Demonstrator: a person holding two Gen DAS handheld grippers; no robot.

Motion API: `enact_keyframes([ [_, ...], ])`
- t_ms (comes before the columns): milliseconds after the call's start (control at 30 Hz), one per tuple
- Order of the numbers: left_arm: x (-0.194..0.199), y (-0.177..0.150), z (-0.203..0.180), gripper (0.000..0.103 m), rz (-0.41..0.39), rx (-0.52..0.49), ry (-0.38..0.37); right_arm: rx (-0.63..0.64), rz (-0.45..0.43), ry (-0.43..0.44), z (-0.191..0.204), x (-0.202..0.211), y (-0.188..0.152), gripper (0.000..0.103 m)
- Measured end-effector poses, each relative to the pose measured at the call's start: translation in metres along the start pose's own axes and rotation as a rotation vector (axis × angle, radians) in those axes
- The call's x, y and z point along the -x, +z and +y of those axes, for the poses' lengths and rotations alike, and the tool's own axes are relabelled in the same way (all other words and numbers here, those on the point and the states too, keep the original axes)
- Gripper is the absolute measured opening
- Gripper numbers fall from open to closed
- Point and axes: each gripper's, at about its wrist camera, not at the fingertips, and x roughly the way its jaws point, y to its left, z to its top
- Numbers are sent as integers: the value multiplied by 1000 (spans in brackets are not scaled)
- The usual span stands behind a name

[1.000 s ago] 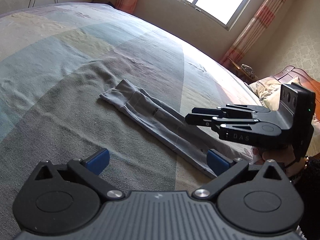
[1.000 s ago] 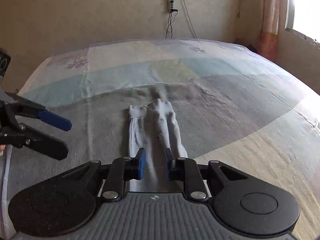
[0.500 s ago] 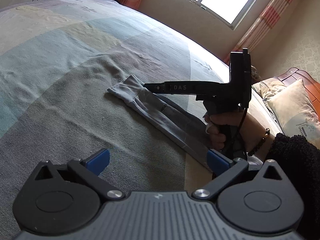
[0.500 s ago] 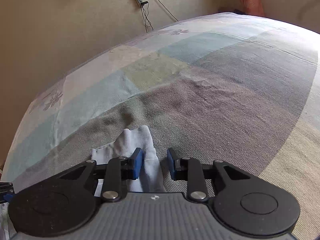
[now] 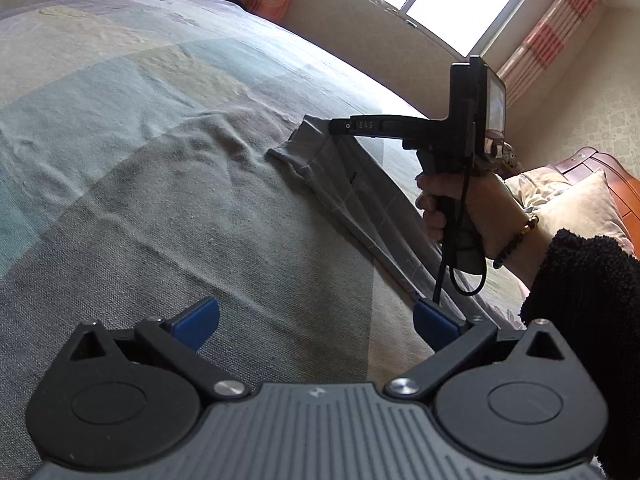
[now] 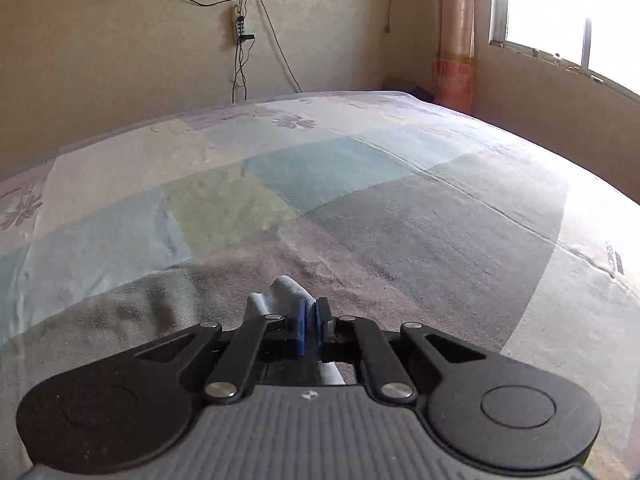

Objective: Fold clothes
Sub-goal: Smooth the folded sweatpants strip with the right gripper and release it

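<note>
My right black gripper [image 6: 311, 322] pinches the one long grey folded garment [image 5: 352, 192] at twelve o'clock; my left black gripper [image 5: 316, 322] gapes wide, empty.

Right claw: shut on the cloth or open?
Shut. The right claw has its blue pads nearly together, pinching the far end of the grey garment.

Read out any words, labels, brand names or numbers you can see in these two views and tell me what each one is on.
"DAS" (the first letter is unclear) in pale letters on the side of the black handheld right gripper, seen in the left wrist view.
A small dark tag on the long grey folded garment: too small to read.
A dark printed mark near the right edge of the pastel patchwork bedspread, right wrist view: too blurred to read.
Nothing else is legible.
</note>
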Motion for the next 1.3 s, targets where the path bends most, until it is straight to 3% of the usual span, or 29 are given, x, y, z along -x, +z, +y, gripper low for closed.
enact_keyframes([
  [67, -1, 0, -1, 102, 1, 2, 0, 3, 15, -42, -4, -8, 2, 9],
  [200, -2, 0, -5, 102, 2, -2, -5, -2, 21, -6, -13, 7, -3, 13],
  [300, -3, -1, -11, 102, -2, -18, -20, -24, 17, 9, -26, 40, -10, 13],
  [433, -2, 0, -16, 102, -14, -11, -28, -27, 50, 92, -36, 97, -38, 16],
  [467, -2, 0, -17, 102, -15, -11, -29, -27, 61, 116, -34, 108, -50, 22],
  [500, -2, 0, -20, 102, -15, -16, -31, -27, 66, 136, -29, 117, -61, 39],
  [533, -3, 0, -22, 102, -15, -21, -34, -26, 71, 156, -25, 126, -73, 46],
  [567, -3, 0, -24, 102, -15, -25, -36, -23, 75, 166, -21, 129, -80, 47],
  [733, -5, -2, -29, 102, -8, -44, -43, 9, 88, 179, -4, 123, -93, 45],
  [800, -5, -3, -29, 102, -5, -47, -42, 22, 93, 184, 3, 121, -98, 12],
  [833, -6, -2, -28, 102, -5, -42, -41, 28, 95, 187, 7, 120, -101, 5],
  [1000, -9, -2, -25, 102, -3, -29, -38, 60, 108, 200, 24, 115, -114, 8],
  [1100, -11, -3, -27, 102, 2, -35, -40, 20, 64, 190, 3, 139, -111, 14],
  [1200, -15, -4, -30, 102, 10, -39, -44, -55, 27, 76, -40, 171, -114, 14],
  [1300, -23, -7, -38, 102, 28, -52, -45, -80, 48, -79, -71, 183, -133, 14],
])
